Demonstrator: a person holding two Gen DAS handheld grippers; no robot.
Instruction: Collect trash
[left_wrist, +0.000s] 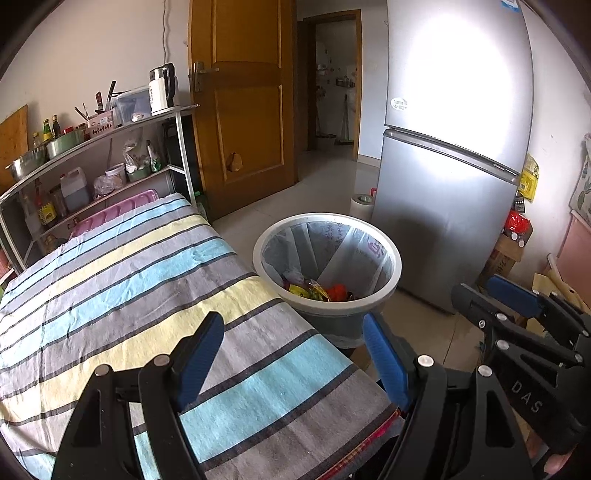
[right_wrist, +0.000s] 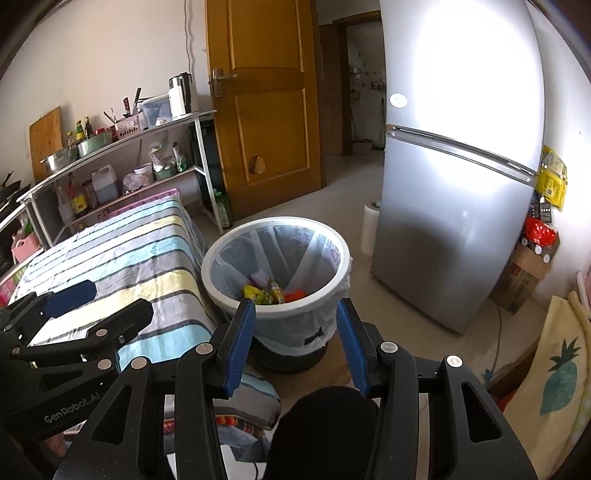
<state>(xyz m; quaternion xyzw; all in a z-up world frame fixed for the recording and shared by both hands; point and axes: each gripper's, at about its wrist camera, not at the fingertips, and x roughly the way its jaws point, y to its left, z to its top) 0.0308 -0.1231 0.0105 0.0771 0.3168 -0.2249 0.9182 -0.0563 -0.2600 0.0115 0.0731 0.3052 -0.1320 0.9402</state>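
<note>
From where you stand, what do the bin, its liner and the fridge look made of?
Bin: likely moulded plastic, with a smooth matte white rim and grey wall. Liner: thin translucent plastic film, creased and folded over the rim. Fridge: silver, probably painted or brushed metal, with a broad soft glare on its doors.

Black grippers (right_wrist: 295, 345), blue finger pads (left_wrist: 199, 360).

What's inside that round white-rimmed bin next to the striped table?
The round white-rimmed bin holds a translucent plastic liner and colourful crumpled wrappers, yellow, green and orange, at the bottom. Anything beneath the wrappers is covered, and the near wall hides part of the floor.
</note>
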